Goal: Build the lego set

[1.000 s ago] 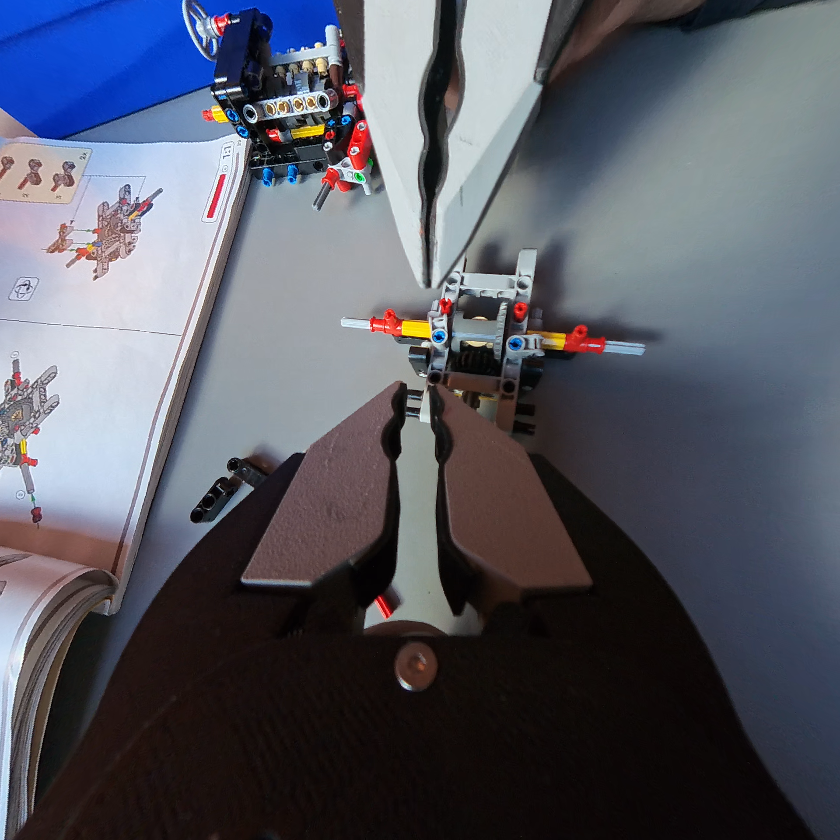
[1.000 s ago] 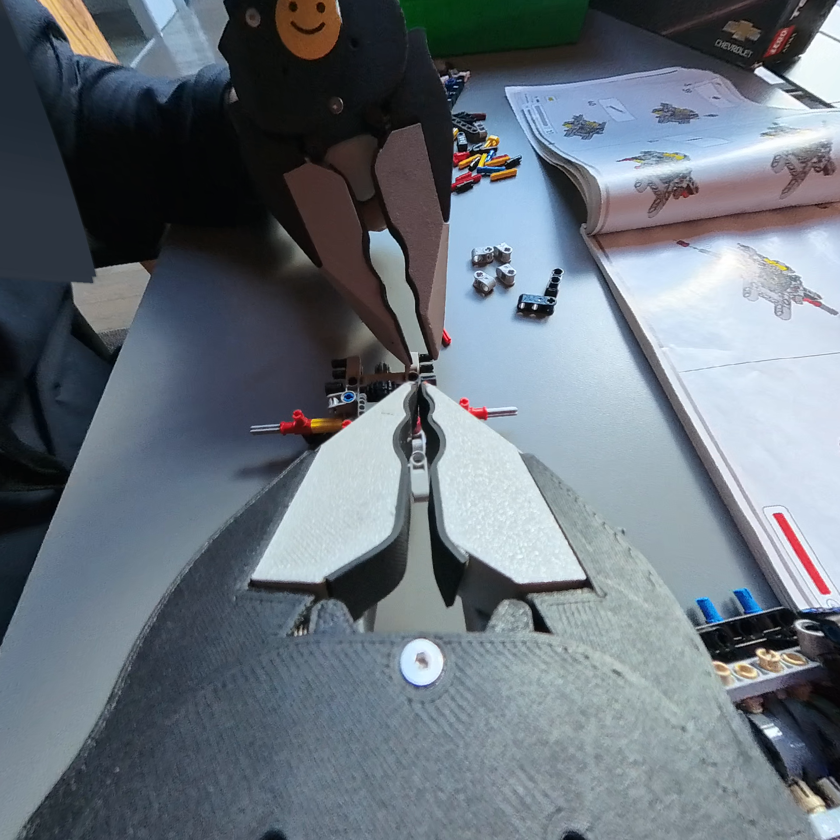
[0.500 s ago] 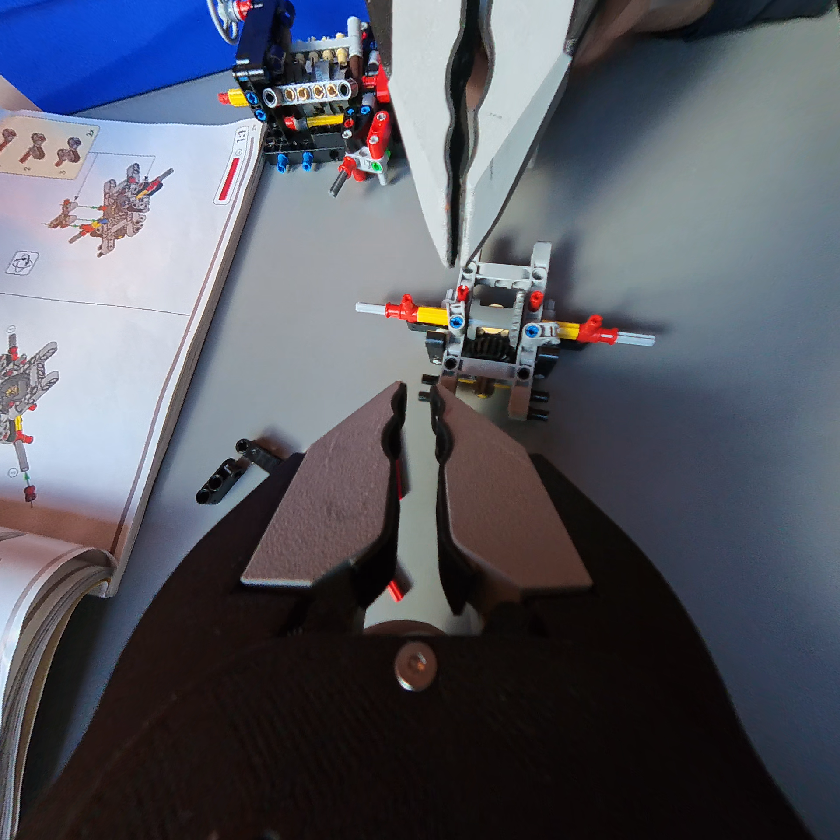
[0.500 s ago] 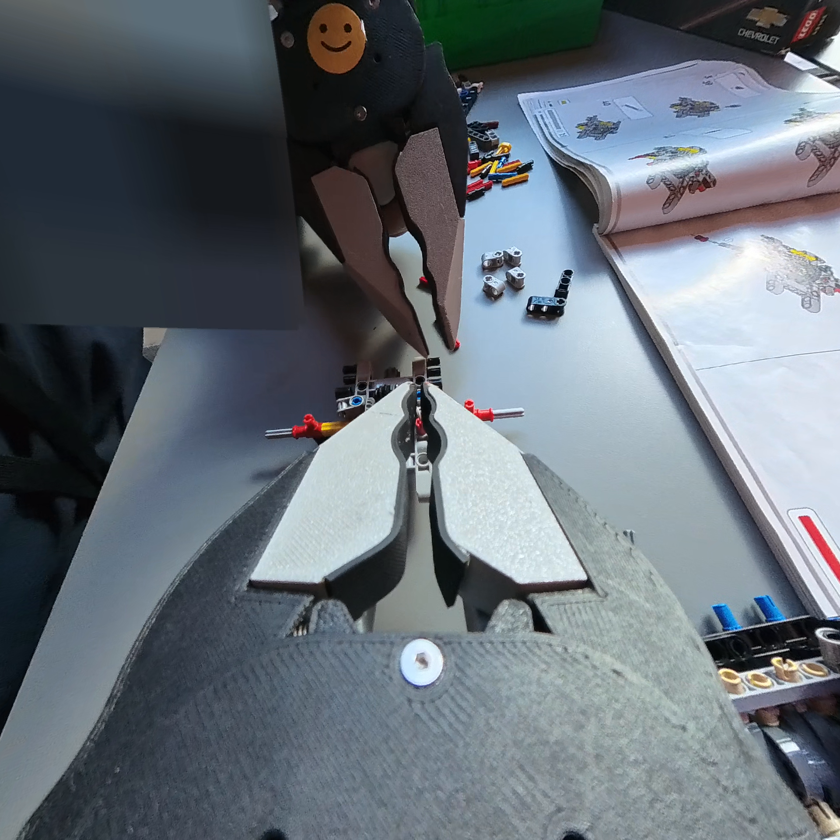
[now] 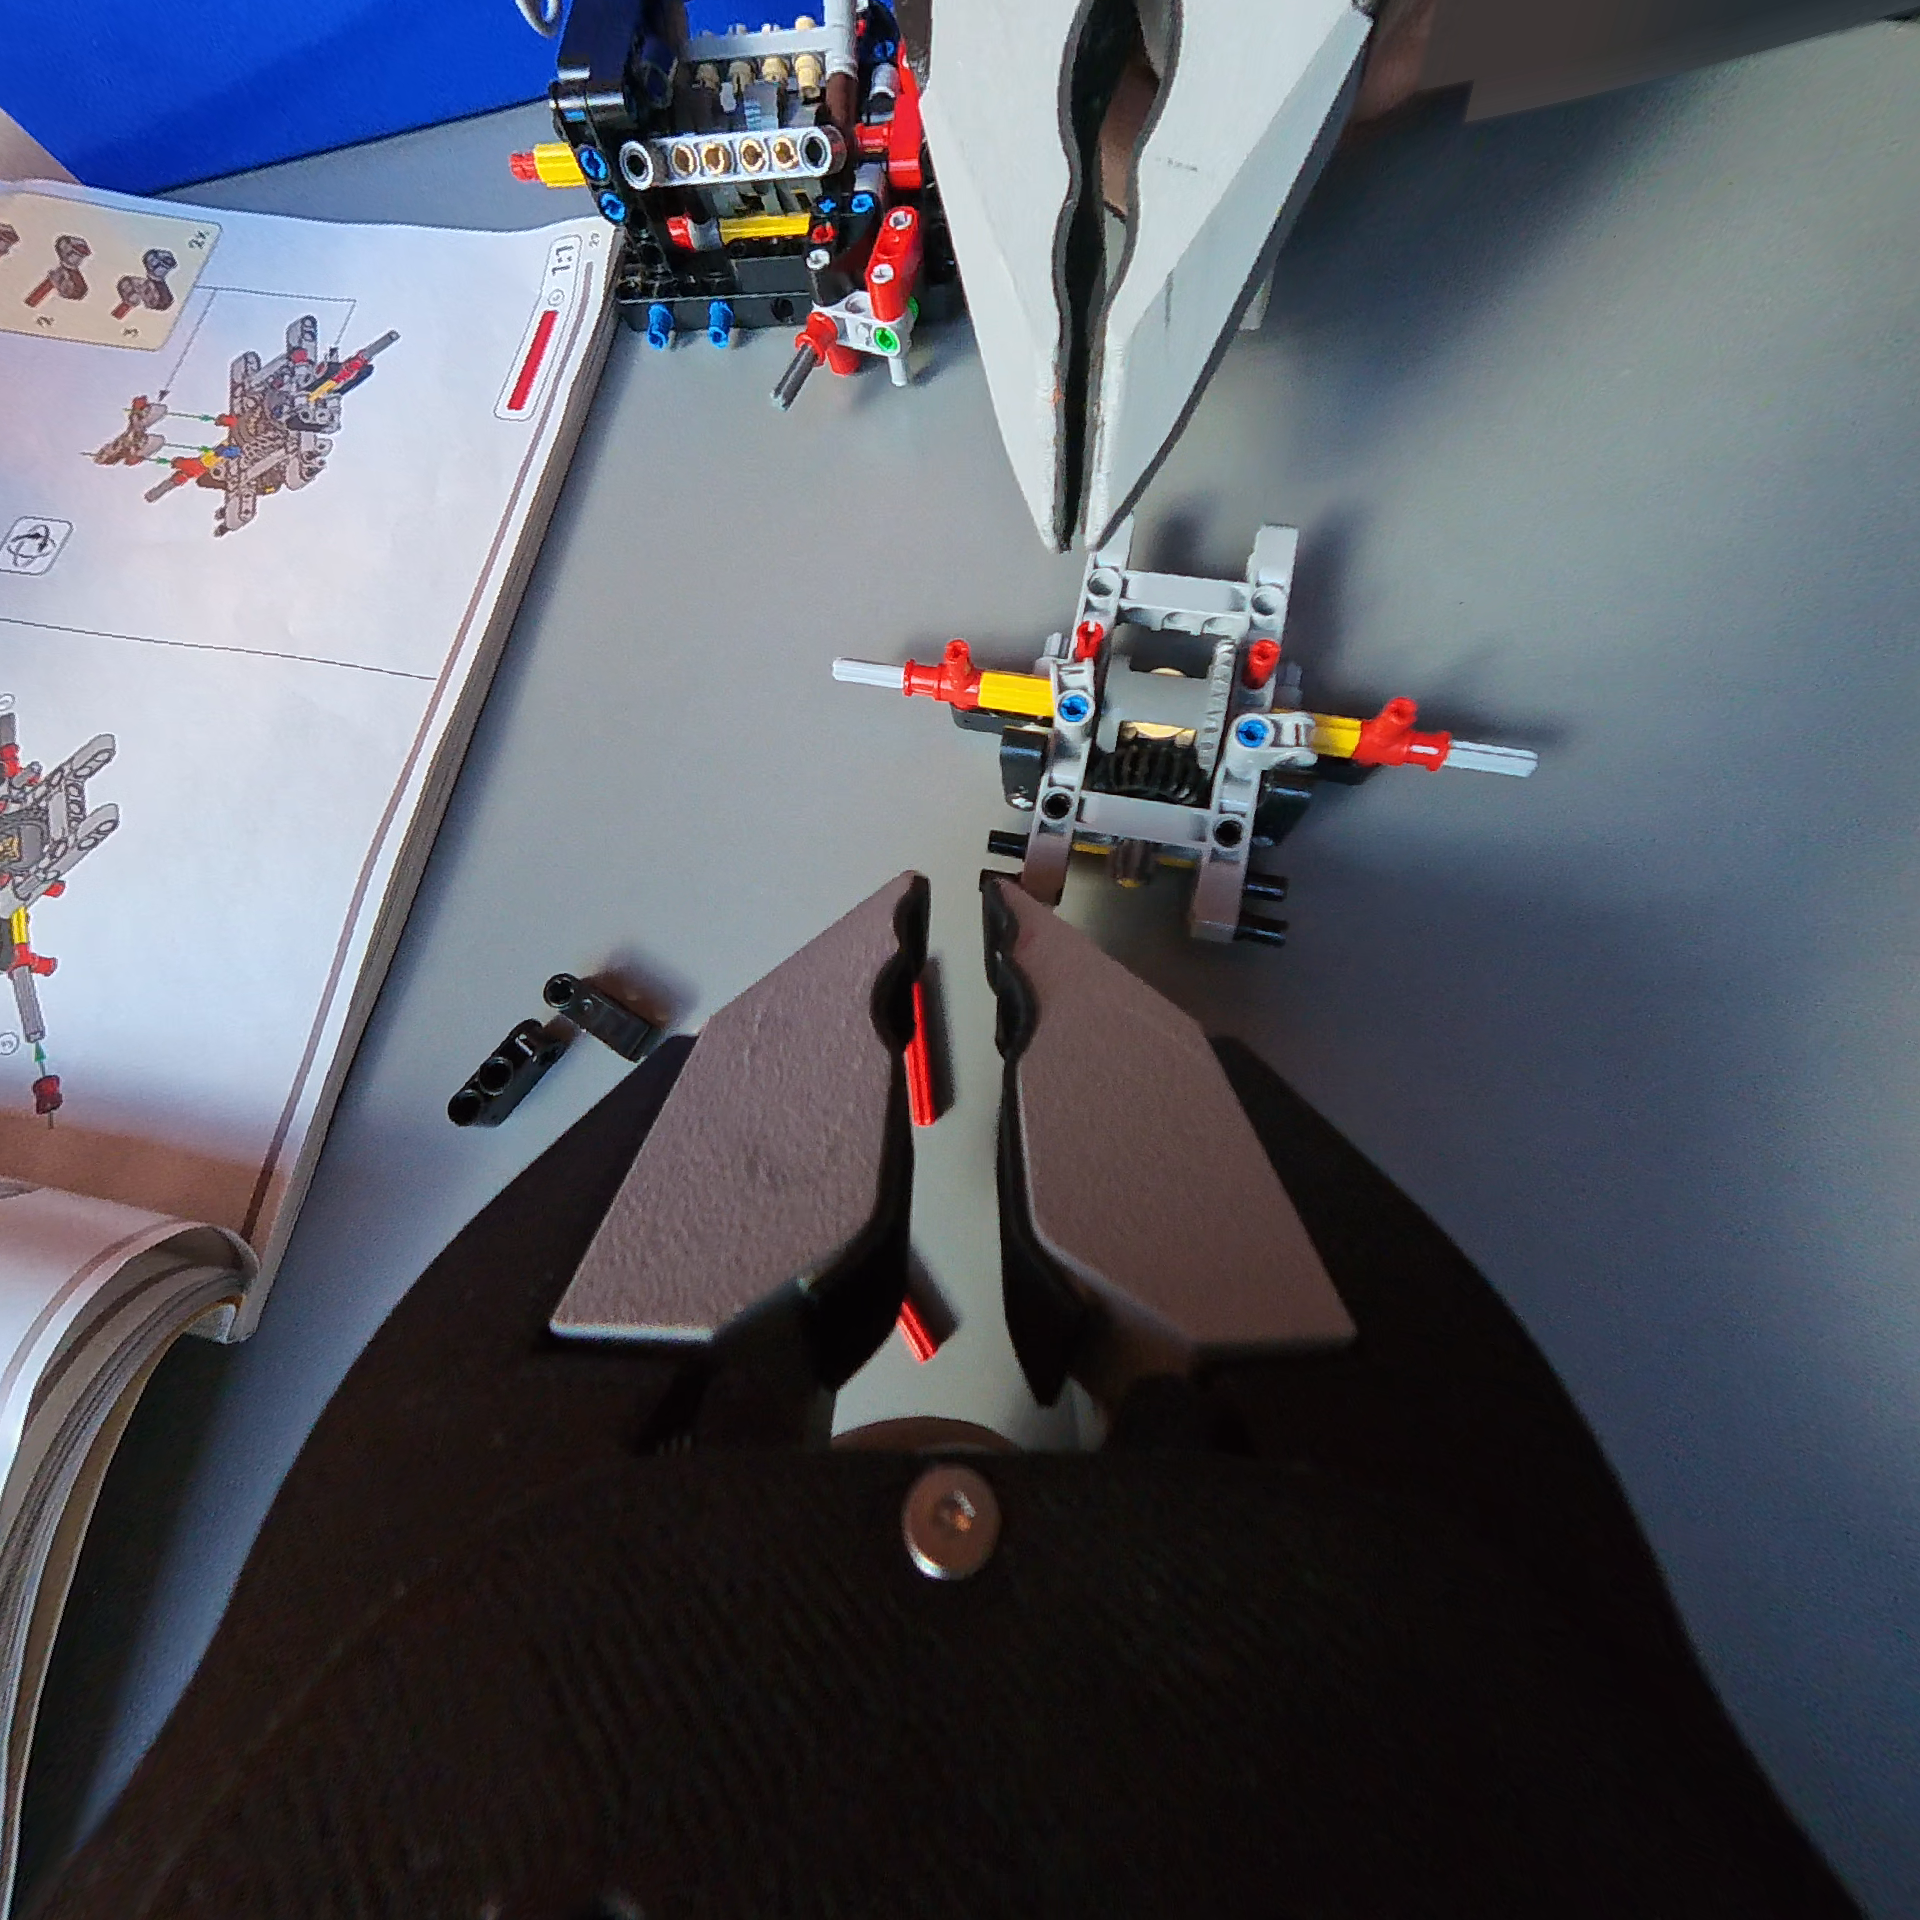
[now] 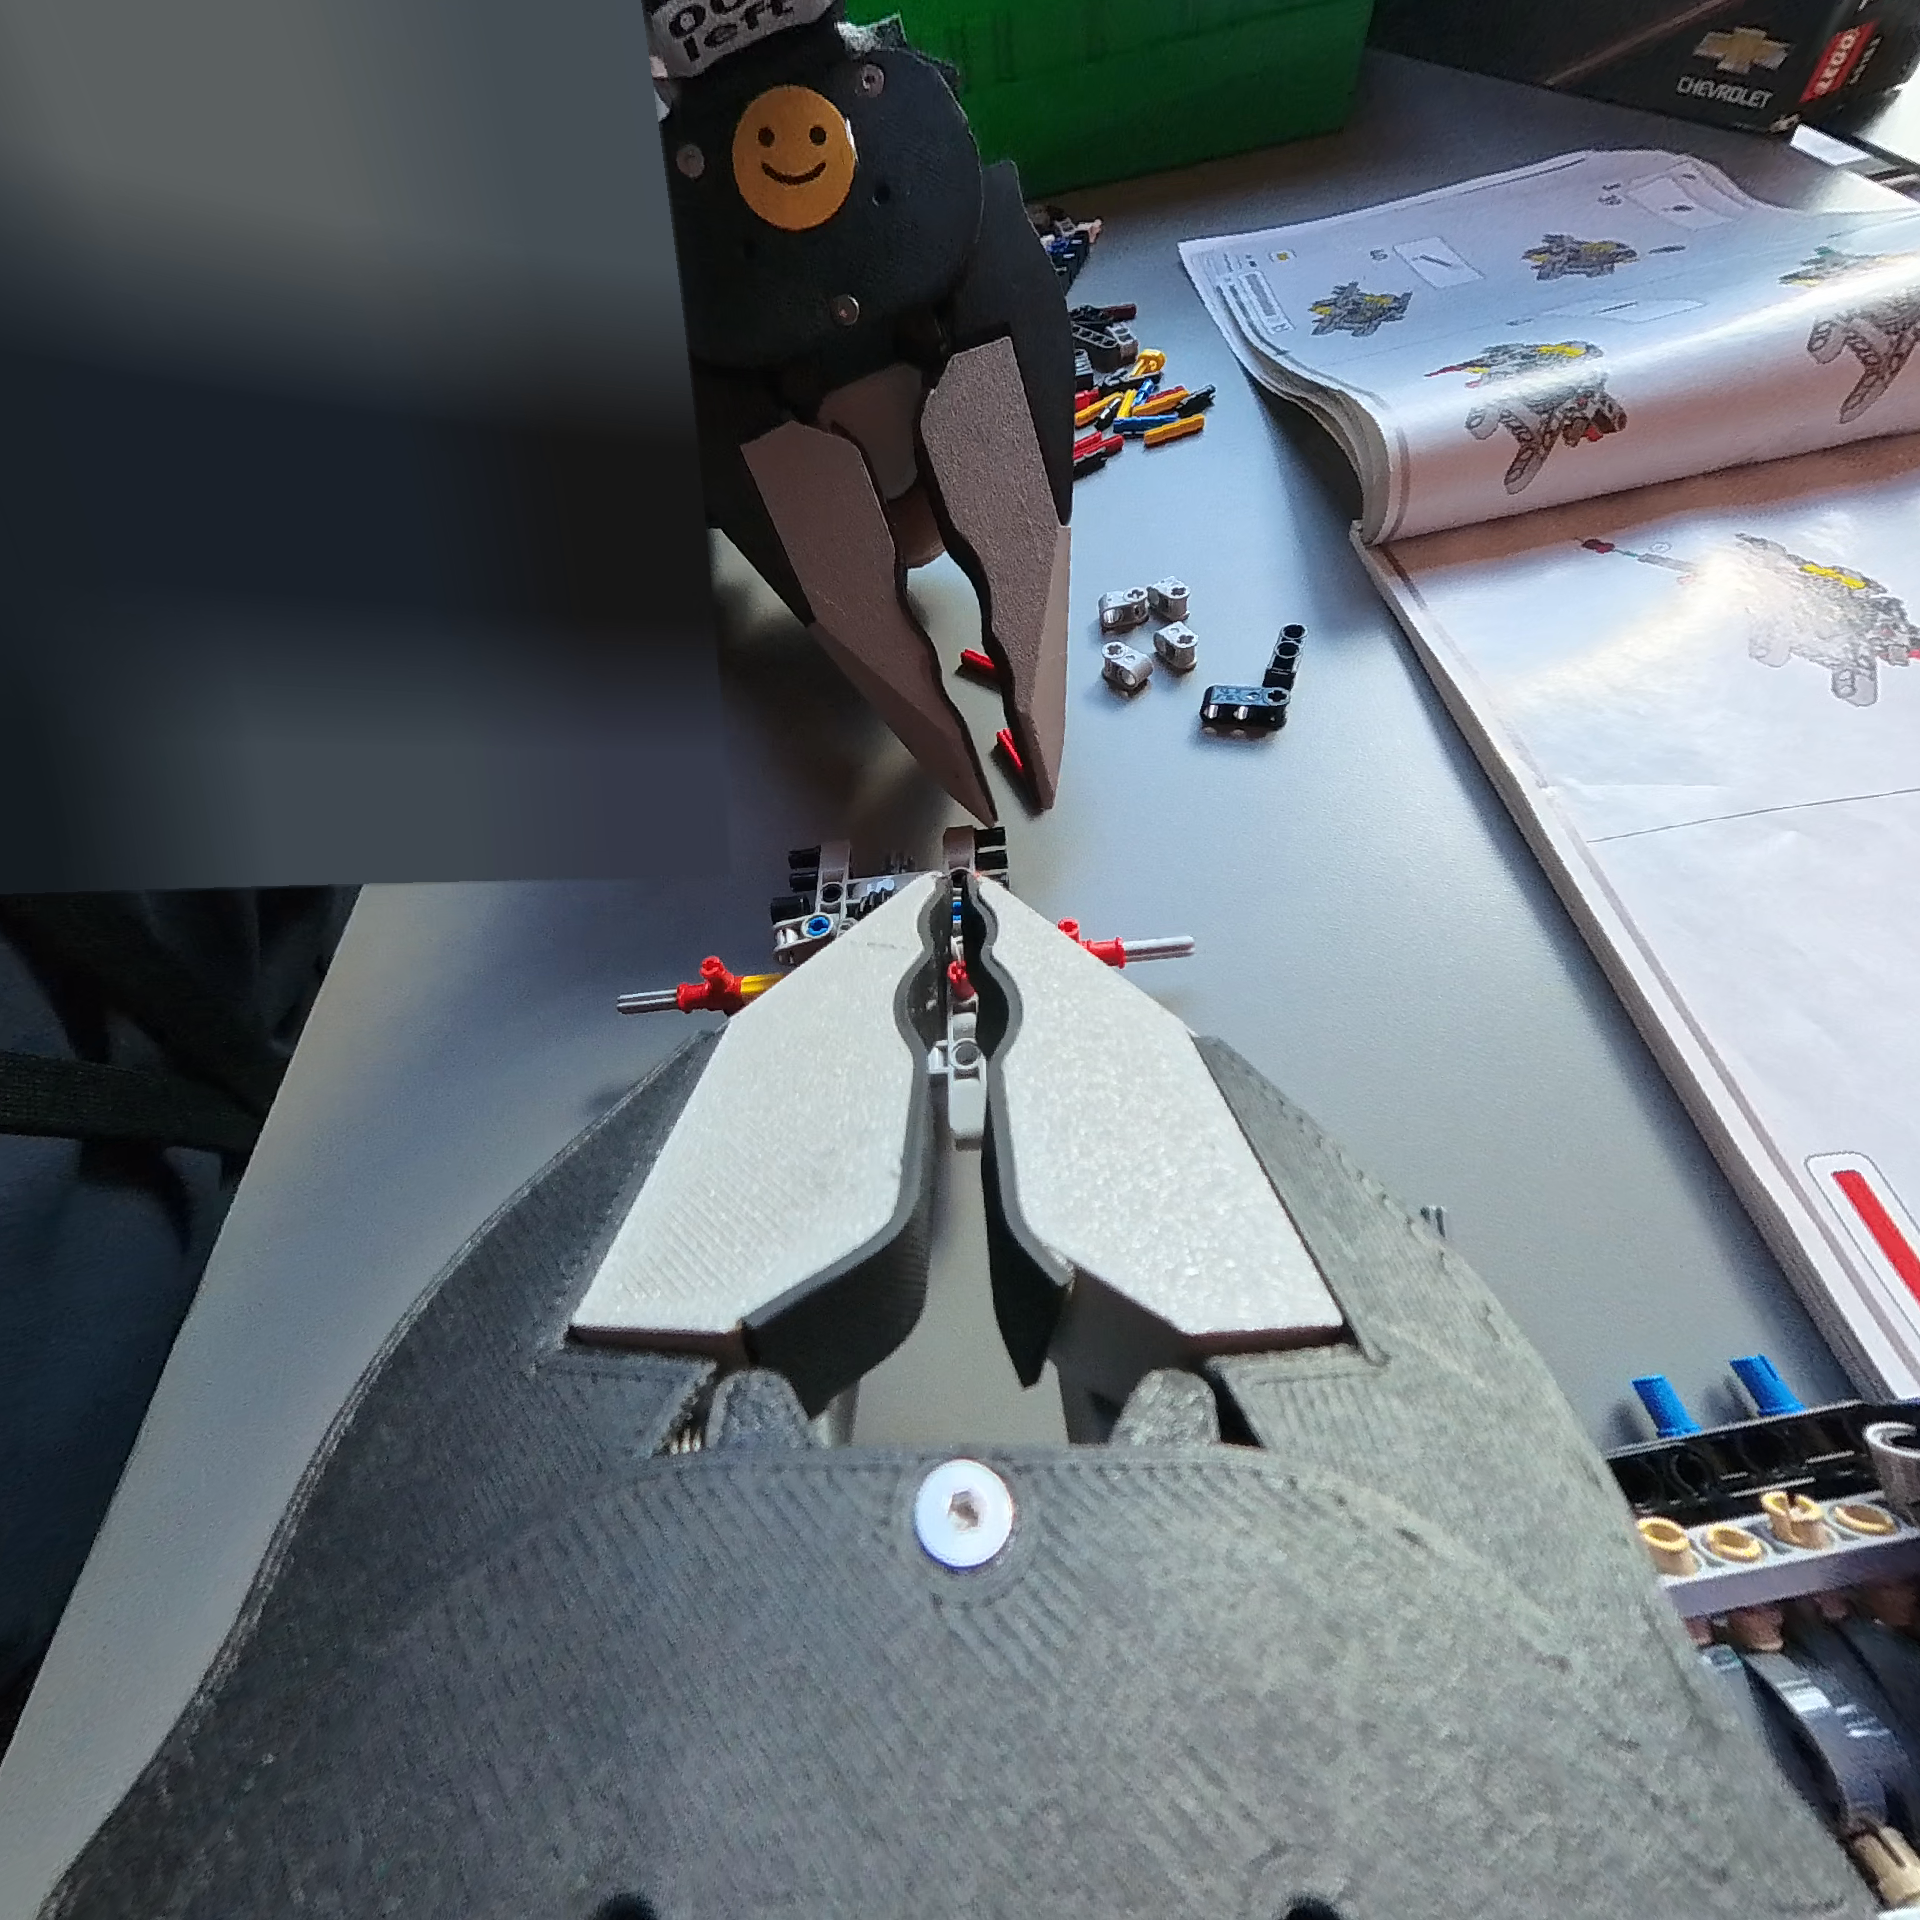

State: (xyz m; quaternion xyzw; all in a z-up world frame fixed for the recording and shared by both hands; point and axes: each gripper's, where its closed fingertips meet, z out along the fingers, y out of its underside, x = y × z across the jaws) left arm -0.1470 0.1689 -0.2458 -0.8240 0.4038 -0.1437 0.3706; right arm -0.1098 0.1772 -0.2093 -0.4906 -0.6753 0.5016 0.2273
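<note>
On table [image 5: 1558, 1039], assembly [image 5: 1164, 717] sits between the grippers: right gripper [image 5: 1070, 535] closed tip to tip, touching its far corner, gripping nothing visible; left gripper [image 5: 951, 894] has backed just off its near leg, jaws slightly apart and empty, red axle [image 5: 920, 1049] lying under the gap.

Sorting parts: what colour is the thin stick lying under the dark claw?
Red, clearest in the left wrist view.
</note>
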